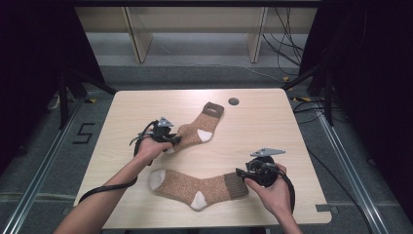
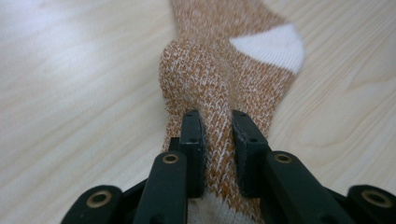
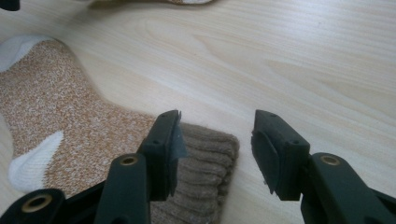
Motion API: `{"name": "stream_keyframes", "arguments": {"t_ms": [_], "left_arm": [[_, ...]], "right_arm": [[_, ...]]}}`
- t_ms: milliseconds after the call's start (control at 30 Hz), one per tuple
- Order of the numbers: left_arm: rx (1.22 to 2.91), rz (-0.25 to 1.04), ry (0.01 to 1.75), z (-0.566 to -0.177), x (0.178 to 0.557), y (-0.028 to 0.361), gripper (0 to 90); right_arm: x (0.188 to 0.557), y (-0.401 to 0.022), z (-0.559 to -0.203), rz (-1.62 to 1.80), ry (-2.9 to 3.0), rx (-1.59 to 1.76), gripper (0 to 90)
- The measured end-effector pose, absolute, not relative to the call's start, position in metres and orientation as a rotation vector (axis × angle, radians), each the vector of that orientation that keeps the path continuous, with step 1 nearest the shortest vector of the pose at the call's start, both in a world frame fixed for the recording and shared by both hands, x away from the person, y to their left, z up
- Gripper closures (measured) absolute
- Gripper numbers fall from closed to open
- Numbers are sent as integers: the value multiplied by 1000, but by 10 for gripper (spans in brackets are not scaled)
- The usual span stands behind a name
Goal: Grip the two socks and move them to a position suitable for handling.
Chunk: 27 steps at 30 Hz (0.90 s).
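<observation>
Knitted brown sock (image 2: 219,79) bunches, apparently pinched between left gripper (image 2: 218,135) fingers (image 2: 192,140).

My desk (image 1: 253,131) was pale wood, smooth, with a soft shine. The far sock (image 1: 197,129) was thick knitted cloth, bumpy and fuzzy, brown with soft white patches. The near sock (image 1: 195,185) had a ribbed brown cuff. My left gripper (image 2: 217,140) and right gripper (image 3: 215,144) were matt black plastic with small brass-coloured metal rings.
</observation>
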<state>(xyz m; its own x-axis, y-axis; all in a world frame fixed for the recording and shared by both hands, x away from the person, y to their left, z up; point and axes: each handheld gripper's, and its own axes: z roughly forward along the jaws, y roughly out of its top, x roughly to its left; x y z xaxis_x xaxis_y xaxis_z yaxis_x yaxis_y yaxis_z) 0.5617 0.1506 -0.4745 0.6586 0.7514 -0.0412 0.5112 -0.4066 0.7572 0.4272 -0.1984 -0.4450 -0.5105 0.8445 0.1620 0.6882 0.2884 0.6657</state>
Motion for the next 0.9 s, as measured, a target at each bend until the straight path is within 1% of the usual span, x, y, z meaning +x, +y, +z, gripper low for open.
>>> {"name": "stream_keyframes", "arguments": {"t_ms": [233, 267, 533, 733, 900], "left_arm": [[2076, 429, 912, -452, 554, 144, 764], [2077, 441, 896, -445, 551, 142, 764], [2080, 464, 780, -405, 538, 135, 765], [2081, 448, 691, -382, 520, 130, 765], [2087, 418, 609, -371, 499, 126, 765]], "right_arm": [[432, -200, -448, 1062, 2302, 1445, 496], [431, -199, -446, 1043, 2291, 1486, 495], [442, -200, -438, 1074, 2263, 1455, 490], [449, -199, -432, 1082, 2239, 1448, 483], [451, -201, -428, 1094, 2216, 1465, 477]]}}
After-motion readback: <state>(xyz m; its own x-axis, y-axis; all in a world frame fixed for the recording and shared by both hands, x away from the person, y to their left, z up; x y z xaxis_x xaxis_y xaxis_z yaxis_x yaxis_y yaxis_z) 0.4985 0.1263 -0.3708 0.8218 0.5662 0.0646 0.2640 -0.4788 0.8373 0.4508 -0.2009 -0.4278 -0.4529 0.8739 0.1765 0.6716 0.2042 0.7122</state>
